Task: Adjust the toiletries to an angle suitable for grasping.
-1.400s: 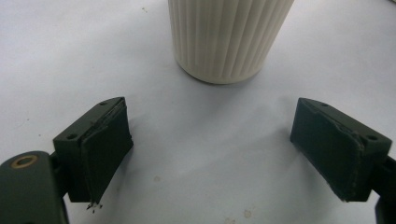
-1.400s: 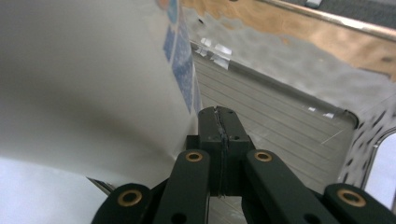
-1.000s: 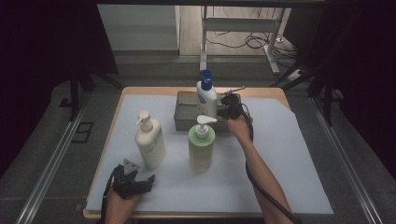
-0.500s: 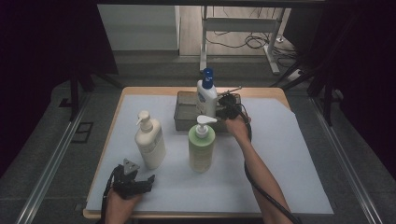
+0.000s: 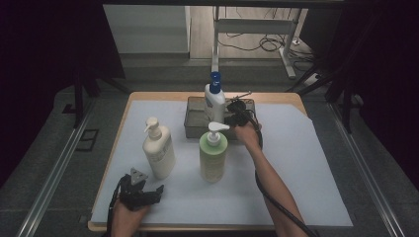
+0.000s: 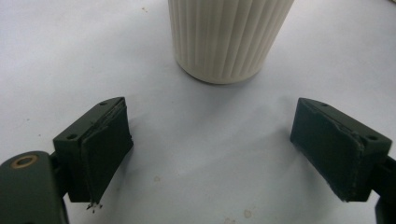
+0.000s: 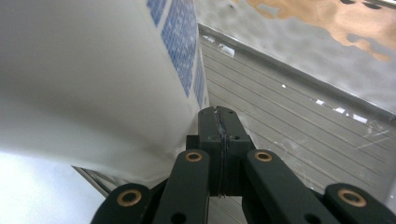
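A: Report the right tongs (image 5: 232, 109).

B: Shut, pads pressed flat together with nothing between them. In the right gripper view they (image 7: 219, 122) lie against the lower side of the white bottle (image 7: 93, 79), inside the tray (image 7: 299, 135).

A: Where does that bottle stand?

B: Upright in the grey tray (image 5: 195, 121) at the middle of the desk's (image 5: 316, 163) far edge. The bottle (image 5: 214, 98) has a blue cap. The shut tongs are at its right side, apparently touching it.

A: And the left tongs?

B: Open wide and empty, resting near the desk's front-left corner (image 5: 143, 193). The left gripper view shows the ribbed base of the cream pump bottle (image 6: 229, 37) just ahead of them (image 6: 210, 144), apart from both pads.

A: Anything else on the desk?

B: A green pump bottle (image 5: 213, 153) stands in front of the tray, beside the cream one (image 5: 158, 148).

A: Step in hand?

B: In my judgement, settling the white bottle in the tray, nudging it with closed tongs rather than gripping it.

A: The next move?

B: Likely a gentle push low on the bottle, or drawing clear without tipping it. The green bottle is close to the forearm, so the path back needs care.
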Demonstrator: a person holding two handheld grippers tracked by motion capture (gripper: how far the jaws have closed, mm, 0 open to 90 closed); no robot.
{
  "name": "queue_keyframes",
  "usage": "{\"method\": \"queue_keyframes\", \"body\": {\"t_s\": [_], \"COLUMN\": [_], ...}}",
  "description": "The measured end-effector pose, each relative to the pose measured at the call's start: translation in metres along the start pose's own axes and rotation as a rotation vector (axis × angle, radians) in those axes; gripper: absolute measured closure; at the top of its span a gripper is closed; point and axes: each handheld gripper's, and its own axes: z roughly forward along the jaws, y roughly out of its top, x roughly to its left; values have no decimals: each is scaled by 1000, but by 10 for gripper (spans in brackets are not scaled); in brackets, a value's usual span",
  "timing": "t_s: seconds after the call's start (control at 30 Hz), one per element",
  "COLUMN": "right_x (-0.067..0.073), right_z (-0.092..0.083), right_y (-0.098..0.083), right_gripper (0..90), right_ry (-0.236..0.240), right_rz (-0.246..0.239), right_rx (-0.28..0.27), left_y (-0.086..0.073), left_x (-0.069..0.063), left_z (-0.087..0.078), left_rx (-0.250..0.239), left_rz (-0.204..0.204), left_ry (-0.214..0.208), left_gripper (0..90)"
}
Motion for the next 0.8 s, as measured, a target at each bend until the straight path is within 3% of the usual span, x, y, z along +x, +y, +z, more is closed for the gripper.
{"method": "queue_keyframes", "body": {"t_s": [0.37, 0.8], "right_x": [12, 15], "right_z": [6, 8], "right_y": [3, 15], "right_gripper": [893, 894], "right_ry": [15, 24], "right_rz": [-16, -37], "right_rx": [-7, -18], "left_y": [0, 0], "left_x": [0, 0], "left_z": [0, 0], "left_rx": [0, 0], "left_rz": [0, 0], "left_ry": [-1, -1], "left_gripper": [118, 118]}}
